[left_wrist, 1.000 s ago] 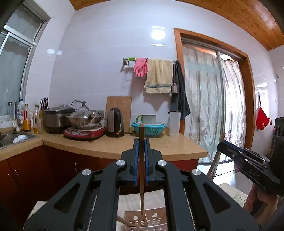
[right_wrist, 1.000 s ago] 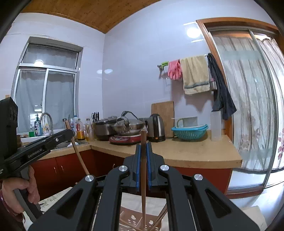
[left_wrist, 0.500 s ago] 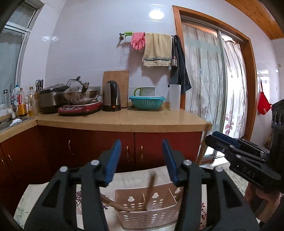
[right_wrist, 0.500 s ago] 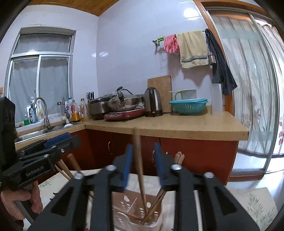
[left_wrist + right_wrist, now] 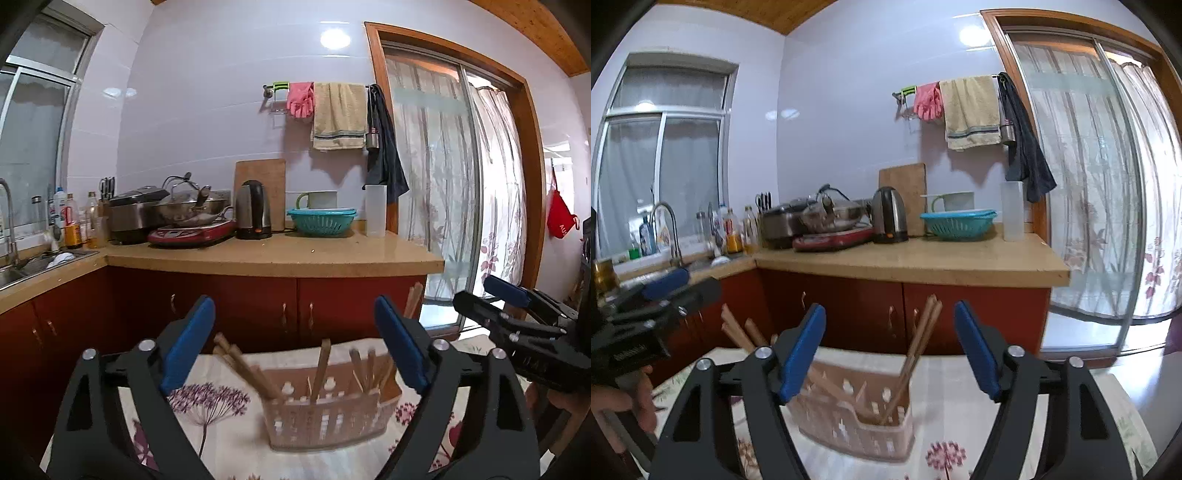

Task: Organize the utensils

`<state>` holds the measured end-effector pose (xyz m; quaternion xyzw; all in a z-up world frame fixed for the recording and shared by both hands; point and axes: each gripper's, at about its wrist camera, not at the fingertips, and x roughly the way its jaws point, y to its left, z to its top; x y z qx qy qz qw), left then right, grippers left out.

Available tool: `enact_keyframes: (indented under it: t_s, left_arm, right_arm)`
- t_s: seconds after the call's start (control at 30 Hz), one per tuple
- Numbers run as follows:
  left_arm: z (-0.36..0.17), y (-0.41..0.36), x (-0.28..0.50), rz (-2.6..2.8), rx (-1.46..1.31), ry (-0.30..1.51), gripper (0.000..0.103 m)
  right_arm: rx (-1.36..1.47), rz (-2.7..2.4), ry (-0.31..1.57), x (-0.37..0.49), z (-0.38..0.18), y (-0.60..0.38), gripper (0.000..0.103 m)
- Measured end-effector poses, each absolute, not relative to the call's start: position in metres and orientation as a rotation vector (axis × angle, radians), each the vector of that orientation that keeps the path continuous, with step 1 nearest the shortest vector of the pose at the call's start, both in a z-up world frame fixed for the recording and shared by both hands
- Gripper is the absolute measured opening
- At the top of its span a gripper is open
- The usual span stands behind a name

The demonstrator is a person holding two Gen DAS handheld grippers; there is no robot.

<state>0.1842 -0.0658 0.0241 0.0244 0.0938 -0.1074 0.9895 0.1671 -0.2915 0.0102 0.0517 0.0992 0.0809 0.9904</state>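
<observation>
A pale perforated plastic utensil holder [image 5: 325,417] stands on a floral tablecloth [image 5: 207,406], with several wooden chopsticks [image 5: 319,363] standing in it. It also shows in the right wrist view [image 5: 857,421], with chopsticks [image 5: 918,343] leaning up from its right end. My left gripper [image 5: 295,347] is open and empty, above and behind the holder. My right gripper [image 5: 890,352] is open and empty over the holder. Each gripper shows at the edge of the other's view, the right one [image 5: 517,314] and the left one [image 5: 661,291].
A kitchen counter [image 5: 273,254] with red cabinets runs behind the table, holding a kettle [image 5: 253,210], a teal colander [image 5: 321,221], a wok on a cooker [image 5: 192,218] and a sink [image 5: 22,266] at left. A curtained sliding door [image 5: 461,192] is at right.
Both grippers opened and let go of a chopstick each; the chopsticks now stand in the holder. Both grippers drew back and up, jaws now wide.
</observation>
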Motion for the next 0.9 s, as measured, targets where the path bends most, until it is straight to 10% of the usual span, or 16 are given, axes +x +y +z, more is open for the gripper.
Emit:
enact_keyframes:
  t_s: [0.9]
  left_arm:
    - [0.003, -0.035, 0.033, -0.087, 0.02, 0.271, 0.097]
  right_arm:
    - [0.082, 0.09, 0.277, 0.035, -0.002, -0.273, 0.085]
